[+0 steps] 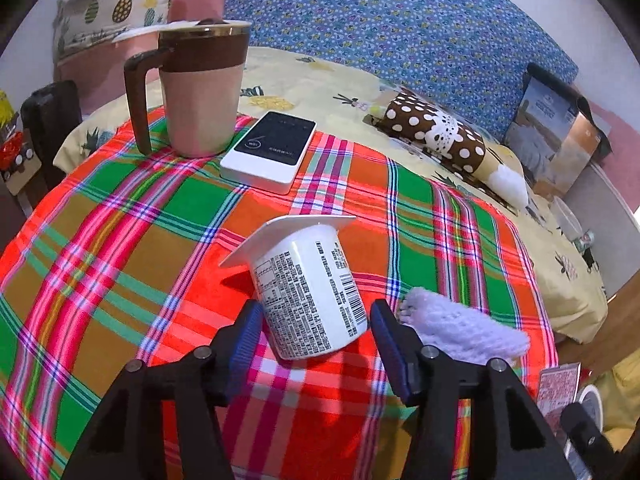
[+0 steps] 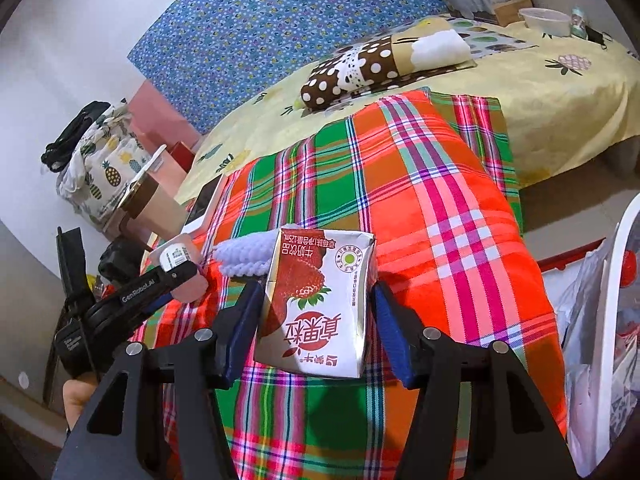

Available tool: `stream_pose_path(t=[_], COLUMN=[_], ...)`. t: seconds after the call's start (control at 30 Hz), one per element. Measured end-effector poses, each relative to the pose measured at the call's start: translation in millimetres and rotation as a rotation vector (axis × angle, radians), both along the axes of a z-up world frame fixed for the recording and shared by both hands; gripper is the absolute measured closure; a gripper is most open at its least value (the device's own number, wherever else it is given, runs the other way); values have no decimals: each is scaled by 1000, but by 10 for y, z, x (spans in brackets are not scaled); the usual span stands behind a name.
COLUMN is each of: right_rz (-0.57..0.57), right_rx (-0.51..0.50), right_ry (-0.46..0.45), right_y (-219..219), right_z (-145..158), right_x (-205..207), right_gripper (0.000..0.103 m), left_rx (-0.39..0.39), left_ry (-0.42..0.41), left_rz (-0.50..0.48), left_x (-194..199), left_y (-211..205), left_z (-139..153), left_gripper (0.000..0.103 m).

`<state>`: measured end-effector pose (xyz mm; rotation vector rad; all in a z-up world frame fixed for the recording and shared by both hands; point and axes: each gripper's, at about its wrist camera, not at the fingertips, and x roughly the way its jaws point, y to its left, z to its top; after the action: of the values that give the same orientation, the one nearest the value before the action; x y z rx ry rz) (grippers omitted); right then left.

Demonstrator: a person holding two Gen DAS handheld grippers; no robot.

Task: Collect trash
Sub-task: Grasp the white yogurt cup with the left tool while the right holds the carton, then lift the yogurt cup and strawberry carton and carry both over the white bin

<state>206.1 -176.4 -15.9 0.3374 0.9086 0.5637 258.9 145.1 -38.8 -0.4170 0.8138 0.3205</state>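
A white yogurt cup (image 1: 308,296) lies tipped on the plaid cloth (image 1: 120,240), its wide rim pointing away from me. My left gripper (image 1: 316,320) is open and straddles the cup's base, with a narrow gap at the right pad. Just right of it lies a white foam net (image 1: 464,332). In the right wrist view, a strawberry milk carton (image 2: 320,304) lies flat on the cloth between the fingers of my right gripper (image 2: 316,312). That gripper is open, its pads close to the carton's sides. The same view shows the cup (image 2: 178,256) and the foam net (image 2: 244,256) to the left.
A brown and cream lidded mug (image 1: 200,92) and a flat white device (image 1: 268,152) stand at the cloth's far side. A polka-dot pouch (image 1: 432,132) lies on the yellow bedsheet (image 2: 560,92). A white bin with a plastic bag (image 2: 600,320) stands at the right.
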Motion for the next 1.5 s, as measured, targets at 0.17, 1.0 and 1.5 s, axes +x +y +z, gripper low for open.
stream_pose_path(t=[0.17,1.0,1.5], right_rz=[20,12,-41], right_rx=[-33,-109,-114], right_ry=[-17,-101,-121], right_y=[17,-222,-469], right_z=[5,165,212], right_x=[-28,-497,-655], right_gripper=[46,46,46], left_rx=[40,73,59], left_ry=[-12,-161,-179], left_rz=[-55,-385,-485], left_x=[-132,-1238,-1425], left_y=[-47,-915,-1370], left_z=[26,402,485], left_gripper=[49,50,50])
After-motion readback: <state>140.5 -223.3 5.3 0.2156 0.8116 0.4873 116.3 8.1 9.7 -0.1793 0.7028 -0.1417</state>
